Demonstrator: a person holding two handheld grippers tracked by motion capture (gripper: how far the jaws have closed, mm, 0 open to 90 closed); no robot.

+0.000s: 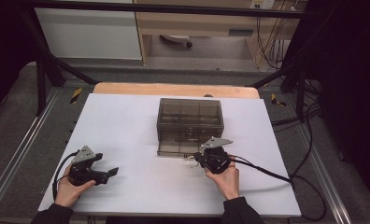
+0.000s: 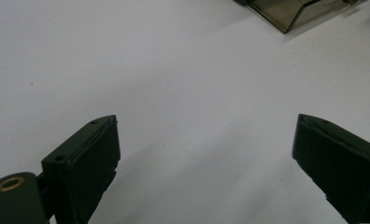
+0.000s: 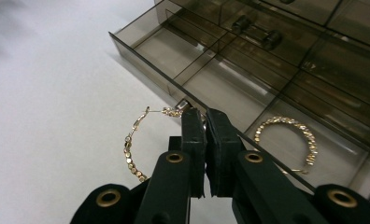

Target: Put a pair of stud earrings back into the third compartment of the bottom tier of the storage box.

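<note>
- Right claw [image 3: 205, 122] pinches a gold beaded hoop earring [image 3: 135, 140] at the open drawer's front, 6 o'clock of the smoky transparent plastic drawer box [image 1: 189, 116].
- A matching gold hoop [image 3: 293, 135] lies inside the drawer.
- Left claw [image 2: 204, 154] gapes, unloaded, above the white tabletop [image 1: 127, 126] at 8 o'clock.

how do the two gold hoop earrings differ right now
The held earring is pinched in the shut right gripper just outside the open drawer, over the white table; the loose earring lies flat inside a drawer compartment, touched by nothing. The held earring shows bare, the loose earring through the drawer's smoky front wall. Both are gold, stone-studded hoops that look alike.
</note>
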